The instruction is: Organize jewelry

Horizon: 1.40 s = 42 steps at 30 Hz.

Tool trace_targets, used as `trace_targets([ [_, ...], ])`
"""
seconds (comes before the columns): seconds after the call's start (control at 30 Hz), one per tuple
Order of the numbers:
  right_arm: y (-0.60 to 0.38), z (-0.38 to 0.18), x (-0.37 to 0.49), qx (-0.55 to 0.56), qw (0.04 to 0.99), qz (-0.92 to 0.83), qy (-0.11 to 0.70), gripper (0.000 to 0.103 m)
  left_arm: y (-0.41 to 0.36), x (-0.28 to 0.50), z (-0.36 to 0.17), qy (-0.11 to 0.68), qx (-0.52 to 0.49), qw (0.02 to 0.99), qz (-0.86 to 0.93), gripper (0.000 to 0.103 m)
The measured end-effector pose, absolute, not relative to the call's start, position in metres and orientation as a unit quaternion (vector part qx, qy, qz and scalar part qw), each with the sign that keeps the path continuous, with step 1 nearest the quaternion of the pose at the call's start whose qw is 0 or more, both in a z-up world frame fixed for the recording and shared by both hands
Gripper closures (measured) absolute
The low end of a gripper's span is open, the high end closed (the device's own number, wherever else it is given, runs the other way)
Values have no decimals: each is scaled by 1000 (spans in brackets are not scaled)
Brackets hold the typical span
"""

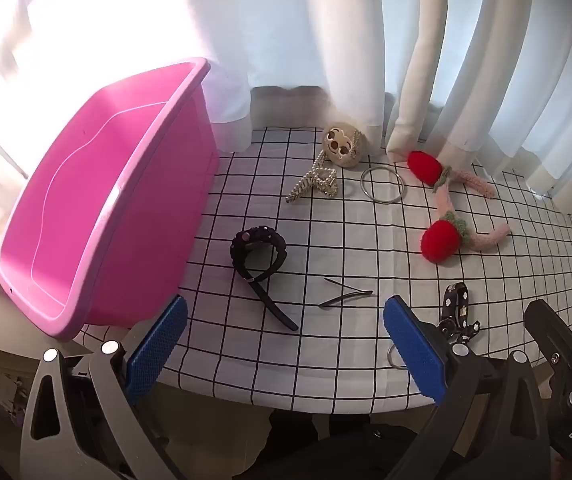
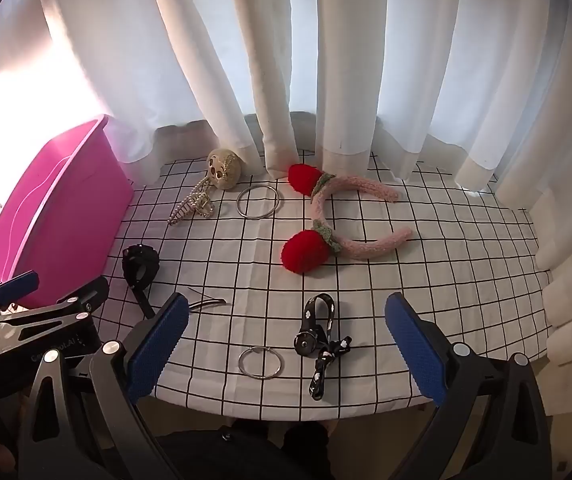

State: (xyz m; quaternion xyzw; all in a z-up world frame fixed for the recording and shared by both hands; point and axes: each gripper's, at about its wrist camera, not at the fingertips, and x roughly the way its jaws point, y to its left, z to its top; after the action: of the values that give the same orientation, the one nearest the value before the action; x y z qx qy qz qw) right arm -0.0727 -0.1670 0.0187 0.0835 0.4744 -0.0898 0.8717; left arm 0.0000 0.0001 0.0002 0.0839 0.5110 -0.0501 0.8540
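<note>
A pink bin [image 1: 98,216] stands empty at the table's left; it also shows in the right wrist view [image 2: 52,216]. On the checked cloth lie a black watch [image 1: 260,254], a black hair clip [image 1: 345,294], a pearl claw clip [image 1: 313,186], a beige round charm [image 1: 343,146], a silver bangle [image 1: 383,184], a pink headband with red pompoms [image 2: 325,220], a black strap [image 2: 319,332] and a silver ring [image 2: 260,364]. My left gripper [image 1: 286,344] is open and empty at the front edge. My right gripper [image 2: 286,344] is open and empty above the strap and ring.
White curtains [image 2: 325,60] hang along the back and right of the table. The checked cloth [image 2: 445,280] ends at the rounded front edge. The right gripper's body shows at the left wrist view's lower right [image 1: 557,344].
</note>
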Motion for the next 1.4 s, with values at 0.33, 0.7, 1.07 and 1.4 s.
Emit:
trace_targets([
  [0.33, -165, 17, -72, 84, 872, -89, 475, 9, 3, 1, 0, 511, 75, 855, -45, 6],
  [0.7, -161, 16, -69, 83, 872, -89, 474, 9, 10, 5, 2, 511, 72, 855, -43, 6],
  [1.07, -159, 14, -67, 85, 871, -88, 475, 9, 11, 6, 1, 513, 72, 854, -44, 6],
  [1.4, -160, 15, -68, 86, 872, -86, 475, 9, 11, 7, 0, 513, 73, 854, -43, 6],
])
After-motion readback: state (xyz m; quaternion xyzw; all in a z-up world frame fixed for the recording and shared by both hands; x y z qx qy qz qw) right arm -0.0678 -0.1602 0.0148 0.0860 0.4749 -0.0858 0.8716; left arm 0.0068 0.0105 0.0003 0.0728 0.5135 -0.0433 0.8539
